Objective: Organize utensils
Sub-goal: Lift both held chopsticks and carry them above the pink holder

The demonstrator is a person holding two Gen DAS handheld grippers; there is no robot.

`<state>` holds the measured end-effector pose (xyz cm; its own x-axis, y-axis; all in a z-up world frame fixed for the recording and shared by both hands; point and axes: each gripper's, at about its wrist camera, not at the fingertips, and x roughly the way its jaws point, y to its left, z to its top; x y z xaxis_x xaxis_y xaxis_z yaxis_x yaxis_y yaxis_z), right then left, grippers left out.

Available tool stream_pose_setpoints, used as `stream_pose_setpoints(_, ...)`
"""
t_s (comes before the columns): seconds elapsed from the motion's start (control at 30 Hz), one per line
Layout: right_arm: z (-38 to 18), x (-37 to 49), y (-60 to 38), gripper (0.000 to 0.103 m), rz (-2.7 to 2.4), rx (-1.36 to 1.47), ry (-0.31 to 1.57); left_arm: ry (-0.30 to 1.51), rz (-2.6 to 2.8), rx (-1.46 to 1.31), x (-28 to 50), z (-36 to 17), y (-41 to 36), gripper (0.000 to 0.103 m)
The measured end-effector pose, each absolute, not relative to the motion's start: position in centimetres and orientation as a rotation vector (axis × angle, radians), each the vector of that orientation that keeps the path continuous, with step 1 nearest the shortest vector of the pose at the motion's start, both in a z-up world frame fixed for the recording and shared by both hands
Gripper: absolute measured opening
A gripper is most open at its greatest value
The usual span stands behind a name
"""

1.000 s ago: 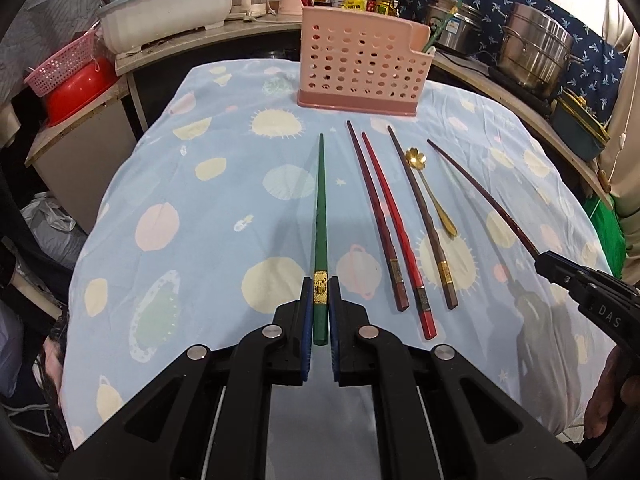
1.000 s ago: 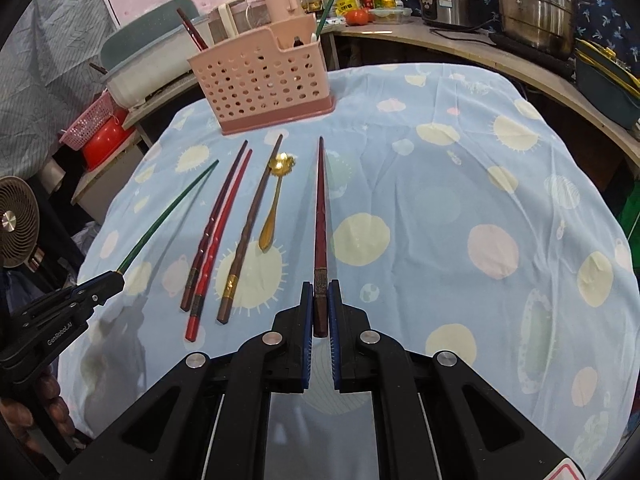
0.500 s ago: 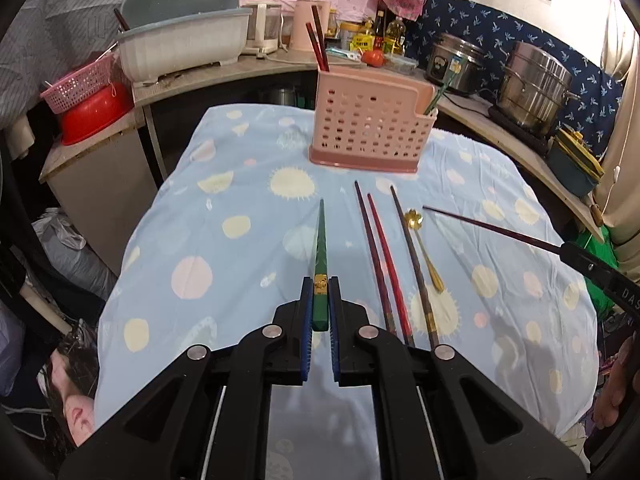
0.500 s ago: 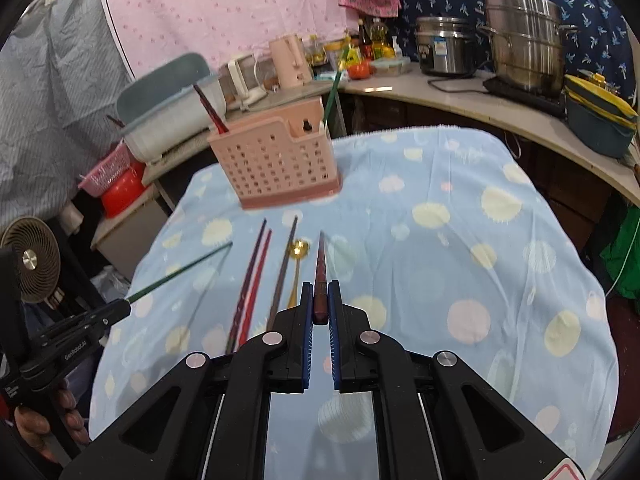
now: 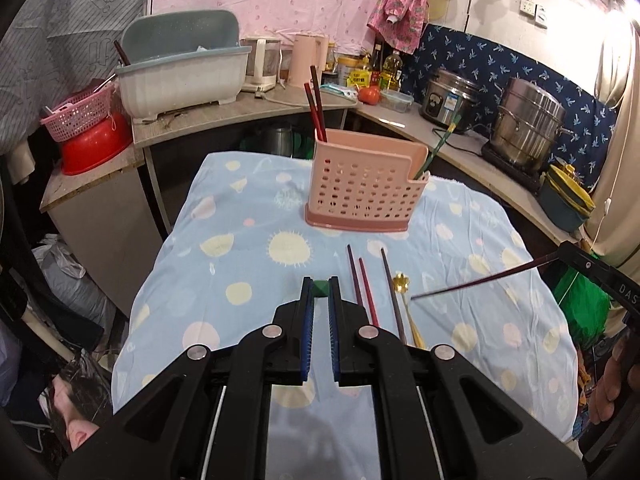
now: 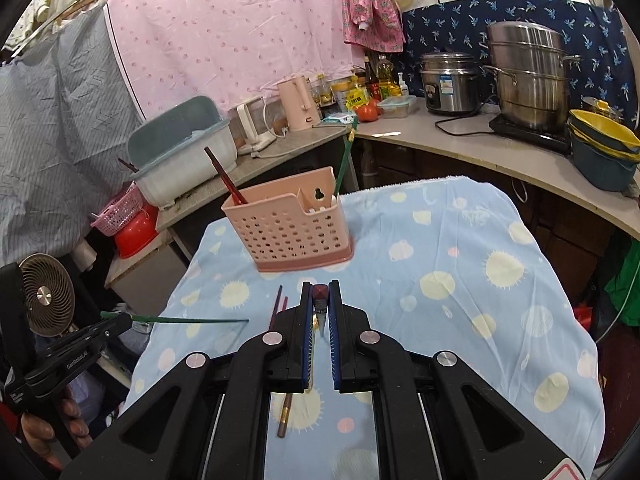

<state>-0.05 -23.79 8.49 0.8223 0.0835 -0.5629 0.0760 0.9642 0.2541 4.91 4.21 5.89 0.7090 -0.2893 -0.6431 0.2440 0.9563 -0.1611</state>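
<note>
My left gripper (image 5: pixel 320 286) is shut on a green chopstick (image 5: pixel 320 288), held in the air and seen end-on; its full length shows in the right wrist view (image 6: pixel 188 320). My right gripper (image 6: pixel 320 292) is shut on a dark red chopstick (image 6: pixel 320 292), also raised; it shows in the left wrist view (image 5: pixel 484 280). The pink perforated utensil holder (image 5: pixel 362 186) stands at the far side of the table with red chopsticks (image 5: pixel 316 108) and a green one (image 5: pixel 440 148) in it. Three chopsticks (image 5: pixel 366 286) and a gold spoon (image 5: pixel 402 286) lie on the cloth.
The table has a blue spotted cloth (image 5: pixel 248 248). A counter behind holds a dish tub (image 5: pixel 180 72), kettle (image 5: pixel 304 60), rice cooker (image 5: pixel 448 96) and steel pots (image 5: pixel 528 124). A small fan (image 6: pixel 46 300) stands at the left.
Both grippers lifted their chopsticks off the cloth and rose well above the table, tilting the chopsticks toward the cameras. The other utensils stayed put.
</note>
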Motion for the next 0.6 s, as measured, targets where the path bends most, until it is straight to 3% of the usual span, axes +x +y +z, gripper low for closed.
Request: stream_pose_setpoints(0.6,13.5,4.6,-24.5,0.007,0.029,0.272,0.507,0.587,-0.32,-0.037,9.9,12.4,2.3,0.007)
